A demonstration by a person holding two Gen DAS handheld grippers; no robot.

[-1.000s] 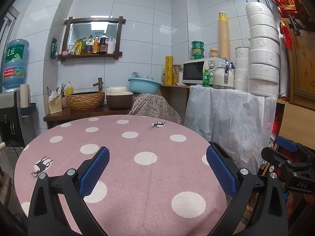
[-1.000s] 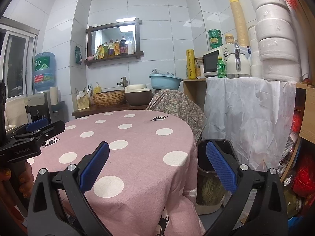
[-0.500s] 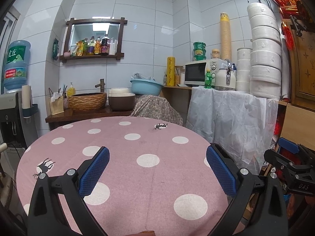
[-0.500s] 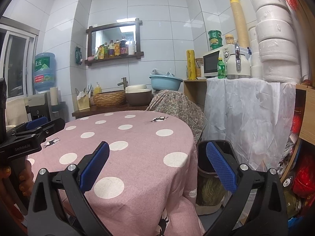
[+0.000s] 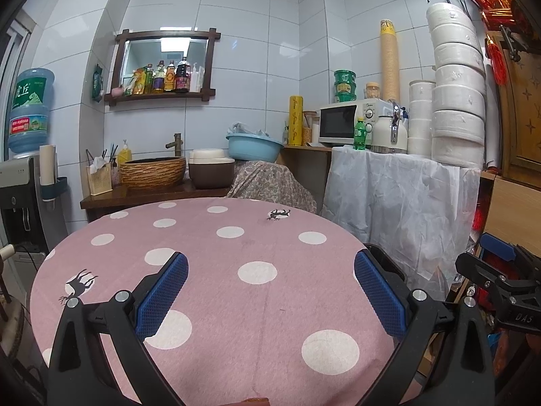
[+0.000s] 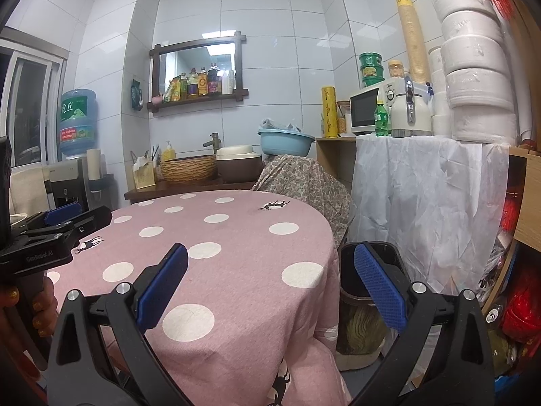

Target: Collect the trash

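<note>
A round table with a pink polka-dot cloth (image 5: 257, 291) fills the lower middle of both views, and no loose trash shows on it. My left gripper (image 5: 270, 291) hovers open above the cloth with nothing between its blue pads. My right gripper (image 6: 270, 287) is open too, straddling the table's right edge. A dark trash bin (image 6: 358, 318) stands on the floor by that edge, with brownish stuff inside; its rim (image 5: 389, 260) peeks out behind the left gripper's right finger. Each view catches the other gripper at its side edge.
A white-draped counter (image 5: 399, 196) at the right carries a microwave (image 5: 348, 121), a green bottle (image 5: 360, 133) and stacked white tubs (image 5: 456, 91). Behind the table are a wooden sink shelf (image 5: 152, 193), a blue basin (image 5: 254, 147) and a water dispenser (image 5: 23, 155). A hand (image 6: 37, 308) holds the left gripper.
The left wrist view has drawn back slightly, so the table sits lower and the bin rim now shows. The right gripper has barely moved. Both stay open.
</note>
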